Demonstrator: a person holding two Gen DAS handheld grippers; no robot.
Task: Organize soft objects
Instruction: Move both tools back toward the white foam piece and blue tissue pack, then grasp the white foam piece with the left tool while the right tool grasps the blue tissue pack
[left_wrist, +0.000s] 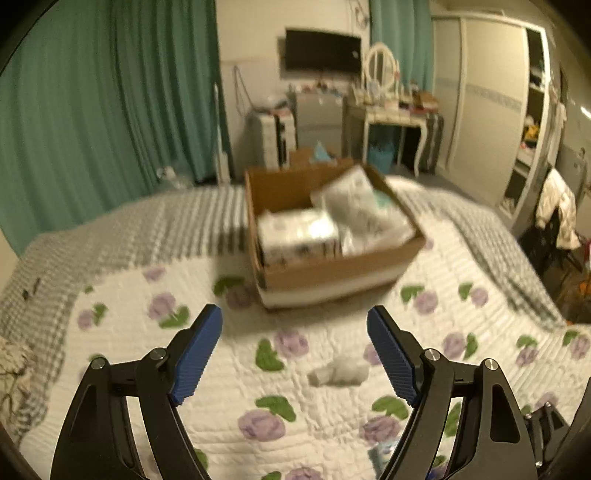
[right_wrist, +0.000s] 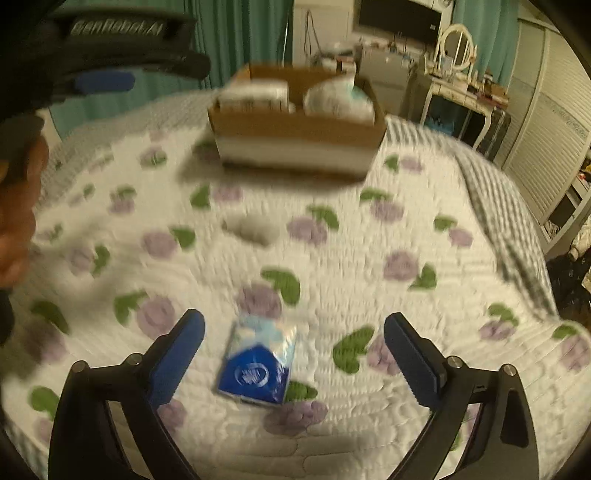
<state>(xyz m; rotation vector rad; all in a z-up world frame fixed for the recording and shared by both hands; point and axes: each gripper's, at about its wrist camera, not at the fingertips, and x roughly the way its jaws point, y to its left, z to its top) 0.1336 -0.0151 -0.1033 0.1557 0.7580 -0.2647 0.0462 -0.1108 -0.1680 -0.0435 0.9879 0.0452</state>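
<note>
My left gripper (left_wrist: 294, 312) hangs open over the flowered quilt (left_wrist: 229, 384) with nothing between its blue pads. A small white crumpled soft thing (left_wrist: 338, 373) lies on the quilt just below and right of the gap. My right gripper (right_wrist: 294, 318) is open too. A blue and white tissue pack (right_wrist: 258, 365) lies flat on the quilt (right_wrist: 369, 258) between its fingers, untouched. Farther up the bed stands an open cardboard box (left_wrist: 332, 269) (right_wrist: 295, 127) holding several white soft packs (left_wrist: 299, 232).
One blue pad (right_wrist: 103, 81) of the left gripper and a hand (right_wrist: 18, 206) show at the right wrist view's upper left. Green curtains (left_wrist: 92, 110), a dressing table (left_wrist: 391, 114) and a wardrobe (left_wrist: 491, 92) stand beyond the bed. A chair with clothes (left_wrist: 557, 218) is at the right.
</note>
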